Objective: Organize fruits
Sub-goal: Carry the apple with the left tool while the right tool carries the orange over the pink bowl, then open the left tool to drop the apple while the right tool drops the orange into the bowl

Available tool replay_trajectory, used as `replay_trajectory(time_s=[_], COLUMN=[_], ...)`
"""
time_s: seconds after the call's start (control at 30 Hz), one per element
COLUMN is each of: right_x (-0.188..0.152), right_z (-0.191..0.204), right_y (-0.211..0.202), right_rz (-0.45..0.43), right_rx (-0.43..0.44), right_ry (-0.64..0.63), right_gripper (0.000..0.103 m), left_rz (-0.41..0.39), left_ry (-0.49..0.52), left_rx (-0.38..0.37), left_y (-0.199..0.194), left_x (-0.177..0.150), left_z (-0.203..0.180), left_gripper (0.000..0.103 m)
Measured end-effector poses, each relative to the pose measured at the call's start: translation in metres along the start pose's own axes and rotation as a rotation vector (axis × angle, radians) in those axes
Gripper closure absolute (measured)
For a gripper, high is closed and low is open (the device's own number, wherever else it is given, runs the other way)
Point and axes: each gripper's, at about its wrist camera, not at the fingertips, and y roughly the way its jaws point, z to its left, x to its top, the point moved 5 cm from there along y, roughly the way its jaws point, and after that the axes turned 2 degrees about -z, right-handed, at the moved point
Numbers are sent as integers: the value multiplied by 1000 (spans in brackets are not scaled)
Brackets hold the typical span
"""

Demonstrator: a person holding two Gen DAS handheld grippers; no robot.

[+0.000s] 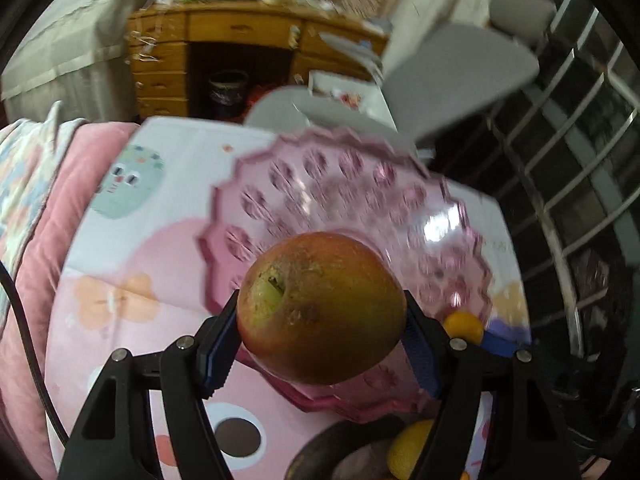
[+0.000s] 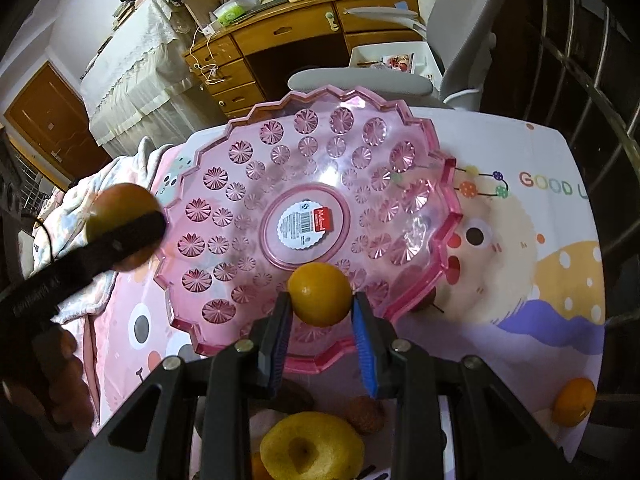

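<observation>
- Left gripper: jaws pinching a red-green apple from both sides, stem end turned toward the lens. Apple held in the air at the 6 o'clock rim of the pink bowl.
- Right gripper: jaws pinching a small orange; fruit sits over the bowl's near rim, about 6 o'clock from the label sticker at the bowl's centre.
- Right view: the apple shows at 9 o'clock of the bowl, off its rim.
- Pink bowl, clear plastic with scalloped edge, holds no fruit inside; stands on a cartoon-print table cover.
- Loose on the cover: second orange at 4 o'clock of the bowl, well apart; yellow fruit and a brown round fruit near 6 o'clock.
- Left view blurred.
</observation>
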Motion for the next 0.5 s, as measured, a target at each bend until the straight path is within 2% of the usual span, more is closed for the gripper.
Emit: replay_trajectory(time_s=[0.17, 0.5], right_x=[-3, -5], right_z=[-5, 1], right_y=[-1, 1], right_rz=[2, 1], right_rx=[20, 7], right_ry=[65, 57], right_gripper=[71, 71], left_rz=[55, 126], left_ry=[37, 38], left_rx=[15, 34], left_y=[17, 42], left_x=[-9, -14], left_z=[-12, -4], left_gripper=[32, 31])
